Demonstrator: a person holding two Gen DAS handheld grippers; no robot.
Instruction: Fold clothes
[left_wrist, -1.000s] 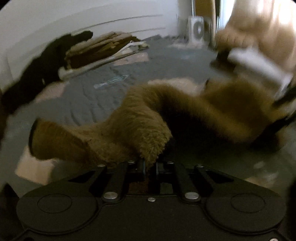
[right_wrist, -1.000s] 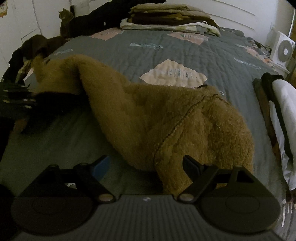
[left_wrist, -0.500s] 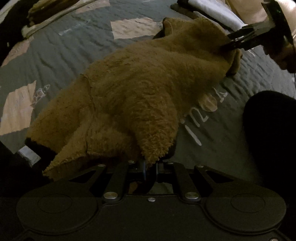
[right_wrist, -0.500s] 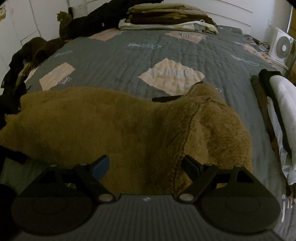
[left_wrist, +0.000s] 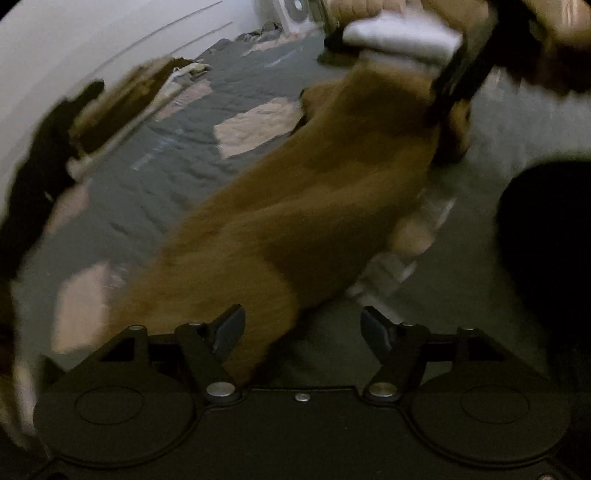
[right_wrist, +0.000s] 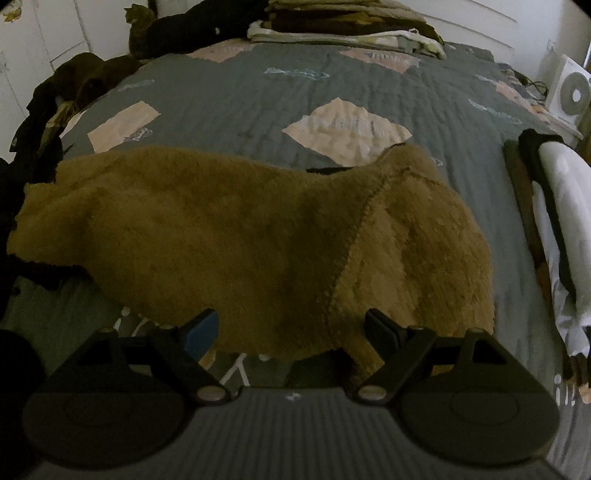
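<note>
Only from the right wrist, brown fleece (right_wrist: 258, 240) looks sharp, unblurred.

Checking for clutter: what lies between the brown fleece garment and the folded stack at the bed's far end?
Only bare grey quilt separates fleece from stack, right wrist view.

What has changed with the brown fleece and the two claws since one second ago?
The left claw has let go of the brown fleece and now stands open. The fleece, bunched before, now lies spread flat across the bed. The right claw stayed open at the fleece's near edge; the folded pile did not move.
</note>
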